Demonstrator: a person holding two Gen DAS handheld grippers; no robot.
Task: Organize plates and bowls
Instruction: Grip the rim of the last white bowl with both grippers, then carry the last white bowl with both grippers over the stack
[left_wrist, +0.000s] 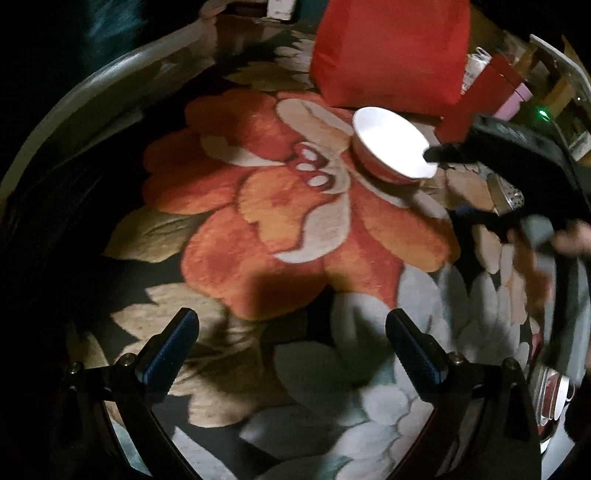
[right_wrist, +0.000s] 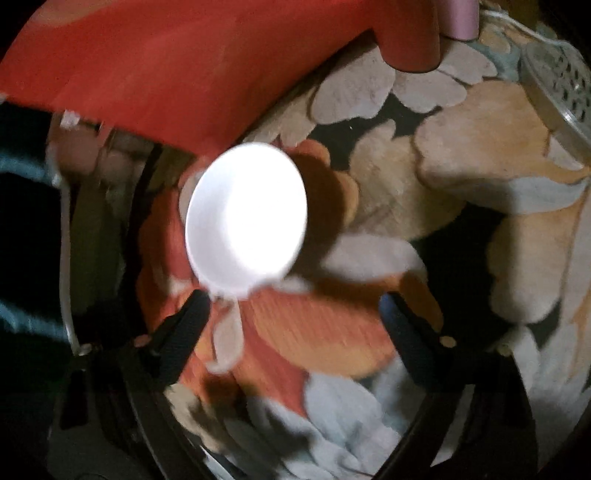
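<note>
Resting upright on a flower-patterned rug (left_wrist: 280, 221), a white bowl (left_wrist: 393, 147) with a reddish outer wall is seen in the far right part of the left wrist view, just in front of a large red bag (left_wrist: 391, 51). The right gripper (right_wrist: 295, 317) is held directly over the near side of this bowl; its jaws are spread wide, nothing is clamped between them, and its left fingertip (right_wrist: 195, 306) appears beside the bowl's near rim, though contact cannot be judged through the blur. In the left wrist view one dark finger of that gripper is seen crossing the bowl's right rim. The left gripper (left_wrist: 291, 332) is held released above bare rug, well apart from the bowl, with nothing between its pads. A perforated metal item (left_wrist: 508, 195) lies to the right of the bowl. Stacked white dishes (left_wrist: 554, 402) are glimpsed at the near right edge.
</note>
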